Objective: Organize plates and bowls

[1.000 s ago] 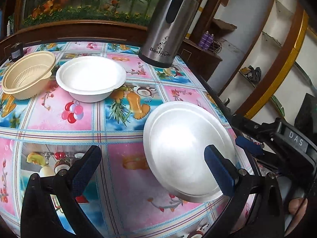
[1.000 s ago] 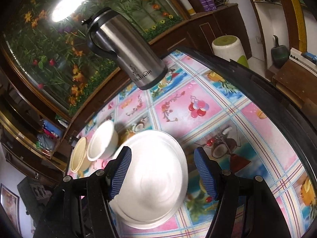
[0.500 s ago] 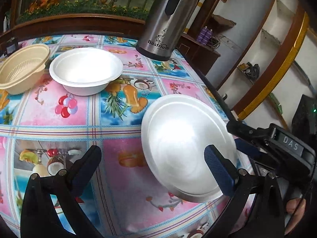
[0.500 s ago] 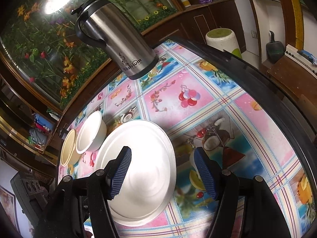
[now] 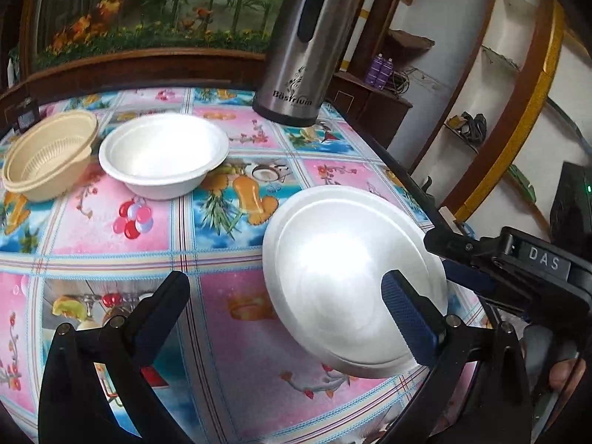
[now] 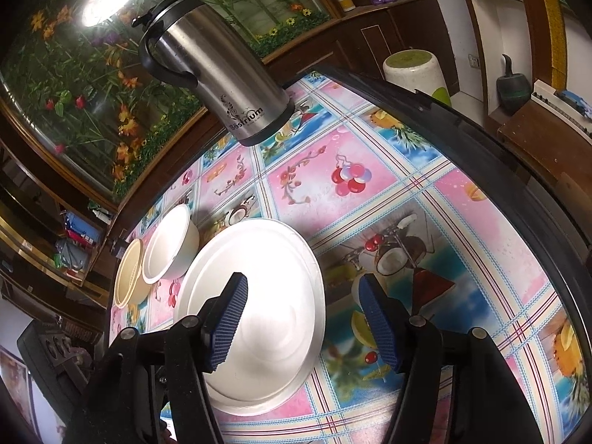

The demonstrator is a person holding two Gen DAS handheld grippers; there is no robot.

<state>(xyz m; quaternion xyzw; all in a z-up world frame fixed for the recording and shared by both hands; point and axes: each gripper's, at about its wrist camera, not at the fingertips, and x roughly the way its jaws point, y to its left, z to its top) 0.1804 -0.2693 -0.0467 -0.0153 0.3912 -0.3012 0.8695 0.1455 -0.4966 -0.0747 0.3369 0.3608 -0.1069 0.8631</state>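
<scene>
A white plate (image 5: 344, 281) (image 6: 266, 277) lies on the patterned tablecloth (image 5: 111, 229) near the table's right edge. A white bowl (image 5: 162, 155) (image 6: 168, 246) and a beige ribbed bowl (image 5: 48, 159) (image 6: 127, 279) stand side by side farther back. My left gripper (image 5: 285, 314) is open above the cloth, its right finger over the plate's near part. My right gripper (image 6: 303, 322) straddles the plate's rim, one pad (image 6: 227, 318) over the plate and the other beyond the rim. Its jaws are closing and neither pad presses on the plate. In the left wrist view it (image 5: 477, 259) shows at the plate's right rim.
A tall steel thermos jug (image 5: 307, 55) (image 6: 218, 70) stands at the back of the table. The table's dark rim (image 6: 518, 170) curves close on the right, with a white stool (image 6: 414, 70) and wooden shelves beyond. A hand (image 5: 558, 370) holds the right gripper.
The right gripper's pads have drawn slightly closer together around the plate's rim. Both views have shifted only a little, and the plate and bowls have stayed in place.
</scene>
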